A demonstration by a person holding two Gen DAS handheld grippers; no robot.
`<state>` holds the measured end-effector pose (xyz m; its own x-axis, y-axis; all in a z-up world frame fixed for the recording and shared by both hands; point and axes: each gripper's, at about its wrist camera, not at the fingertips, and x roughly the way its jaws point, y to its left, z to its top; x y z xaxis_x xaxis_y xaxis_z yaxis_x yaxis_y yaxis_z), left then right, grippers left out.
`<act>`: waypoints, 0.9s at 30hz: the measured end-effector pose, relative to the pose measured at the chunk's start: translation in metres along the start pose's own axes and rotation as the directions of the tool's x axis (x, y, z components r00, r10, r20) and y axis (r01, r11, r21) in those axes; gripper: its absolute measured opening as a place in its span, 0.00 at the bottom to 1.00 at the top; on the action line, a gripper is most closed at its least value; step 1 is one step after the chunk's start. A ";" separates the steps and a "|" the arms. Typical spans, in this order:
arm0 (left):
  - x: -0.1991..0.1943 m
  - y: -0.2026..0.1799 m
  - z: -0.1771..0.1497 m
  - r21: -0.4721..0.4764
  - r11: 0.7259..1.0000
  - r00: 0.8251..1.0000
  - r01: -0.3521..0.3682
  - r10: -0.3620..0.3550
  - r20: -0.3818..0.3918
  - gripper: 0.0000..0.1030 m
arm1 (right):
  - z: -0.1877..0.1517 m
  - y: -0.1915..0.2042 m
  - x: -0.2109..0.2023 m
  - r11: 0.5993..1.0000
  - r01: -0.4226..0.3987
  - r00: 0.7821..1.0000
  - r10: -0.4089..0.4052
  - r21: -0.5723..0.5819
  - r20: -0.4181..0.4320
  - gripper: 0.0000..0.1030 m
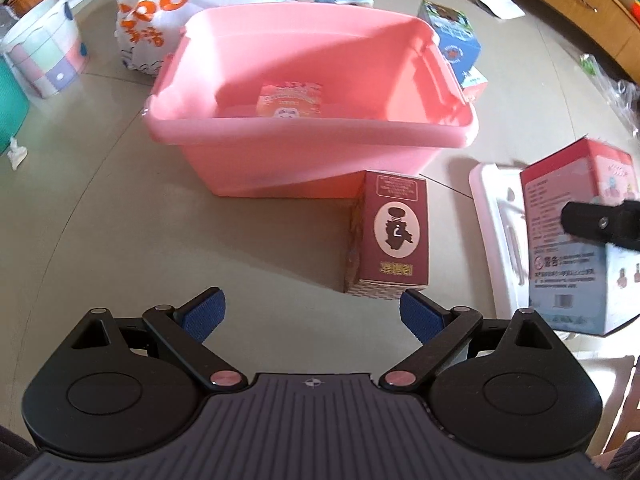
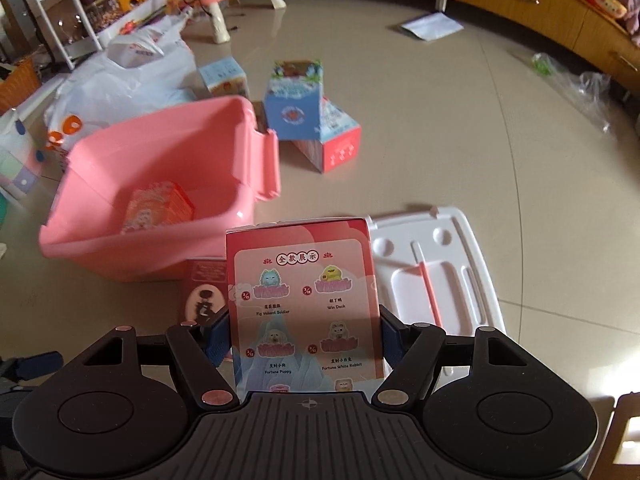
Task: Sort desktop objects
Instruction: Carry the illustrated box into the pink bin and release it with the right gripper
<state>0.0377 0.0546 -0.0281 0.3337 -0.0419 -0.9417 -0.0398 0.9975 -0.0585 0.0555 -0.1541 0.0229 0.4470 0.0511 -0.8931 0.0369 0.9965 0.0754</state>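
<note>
My right gripper [image 2: 304, 344] is shut on a red and pale blue toy box [image 2: 302, 300], held upright above the floor. In the left wrist view the same box [image 1: 576, 248] hangs at the right over a white lid [image 1: 496, 216]. My left gripper [image 1: 312, 316] is open with nothing between its blue pads. Just ahead of its right pad, a maroon box [image 1: 394, 236] lies on the floor against the pink bin [image 1: 320, 128]. A small orange-red box [image 1: 290, 100] lies inside the bin. The right wrist view shows the bin [image 2: 100, 256] and the maroon box [image 2: 204, 292] to the left of the held box.
Beyond the bin stand a blue box [image 2: 294, 108], a red and white box [image 2: 336, 140] and a pale blue box [image 2: 224, 74]. A white plastic bag [image 1: 160, 20] and a pastel tub [image 1: 44, 52] sit at the left. A wooden cabinet [image 2: 560, 12] runs along the back right.
</note>
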 end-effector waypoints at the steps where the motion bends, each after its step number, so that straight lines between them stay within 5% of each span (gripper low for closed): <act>1: -0.001 0.002 -0.001 -0.002 1.000 1.000 0.000 0.000 0.003 0.94 | 0.002 0.004 -0.004 1.000 -0.002 1.000 0.002 -0.006 0.008 0.65; 14: -0.010 0.020 0.002 -0.003 1.000 0.999 0.011 -0.010 0.047 0.94 | 0.052 0.065 -0.029 0.995 -0.011 0.999 0.015 -0.098 0.048 0.65; 27: -0.004 0.035 0.017 0.015 0.999 0.995 -0.037 0.035 0.097 0.94 | 0.102 0.124 0.019 0.988 -0.019 1.000 0.020 -0.156 0.007 0.65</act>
<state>0.0509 0.0904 -0.0208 0.4220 -0.0010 -0.9066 -0.0378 0.9991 -0.0187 0.1600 -0.0361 0.0611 0.4536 0.0706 -0.8884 -0.1114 0.9935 0.0221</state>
